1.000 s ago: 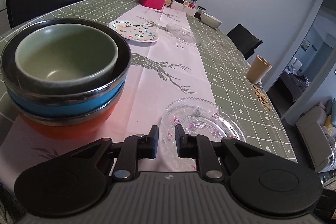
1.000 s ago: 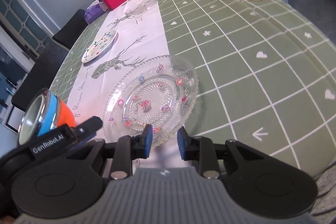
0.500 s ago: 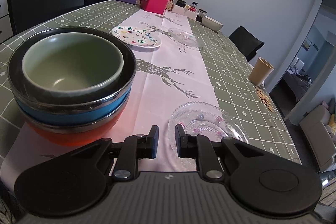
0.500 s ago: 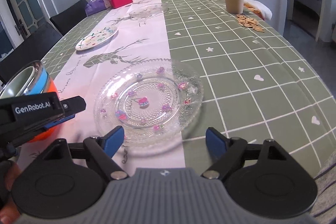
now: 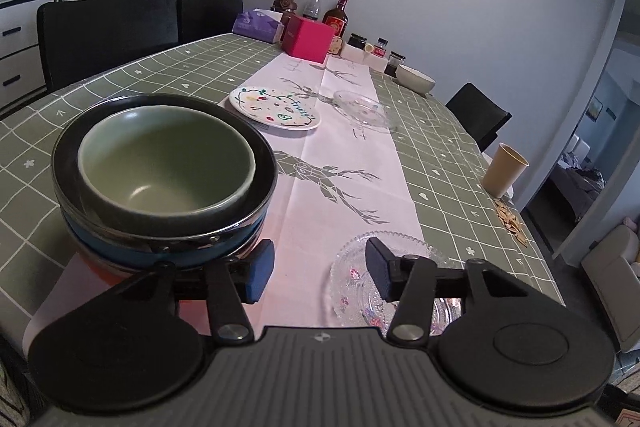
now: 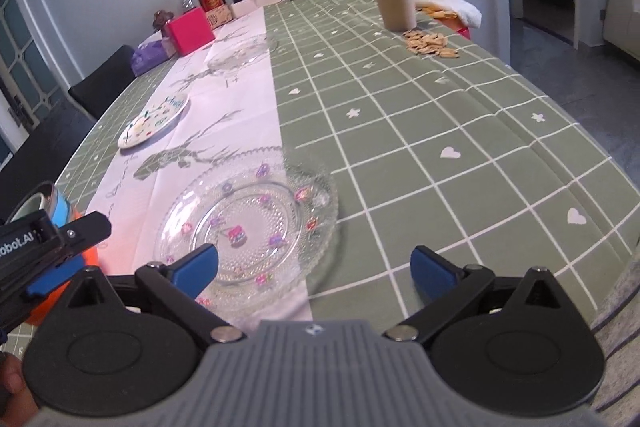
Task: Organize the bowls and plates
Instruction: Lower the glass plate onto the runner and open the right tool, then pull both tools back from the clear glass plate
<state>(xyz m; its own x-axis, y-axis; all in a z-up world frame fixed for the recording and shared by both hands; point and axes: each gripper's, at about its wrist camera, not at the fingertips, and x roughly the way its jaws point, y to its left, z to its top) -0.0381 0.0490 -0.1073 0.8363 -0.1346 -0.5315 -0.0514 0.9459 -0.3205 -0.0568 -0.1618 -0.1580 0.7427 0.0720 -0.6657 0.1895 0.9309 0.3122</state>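
A stack of nested bowls (image 5: pixel 164 179) stands at the table's near left: a green bowl inside a black-rimmed one, over blue and orange ones; its edge shows in the right wrist view (image 6: pixel 60 211). A clear glass plate with flower dots (image 6: pixel 248 227) lies flat on the white runner beside it, and shows partly in the left wrist view (image 5: pixel 360 275). My left gripper (image 5: pixel 320 273) is open and empty, between the stack and the plate. My right gripper (image 6: pixel 314 269) is wide open and empty, just in front of the glass plate. A painted white plate (image 5: pixel 276 107) and a second glass plate (image 5: pixel 362 107) lie farther up the runner.
A paper cup (image 6: pixel 394 1) and scattered snacks (image 6: pixel 428 43) sit at the right. A pink box (image 5: pixel 310 39), bottles, jars and a white bowl (image 5: pixel 416 79) stand at the far end. Black chairs line the left side. The left gripper's body (image 6: pixel 48 247) shows in the right wrist view.
My right gripper has opened wide and let the glass plate down on the runner. My left gripper has opened from shut.
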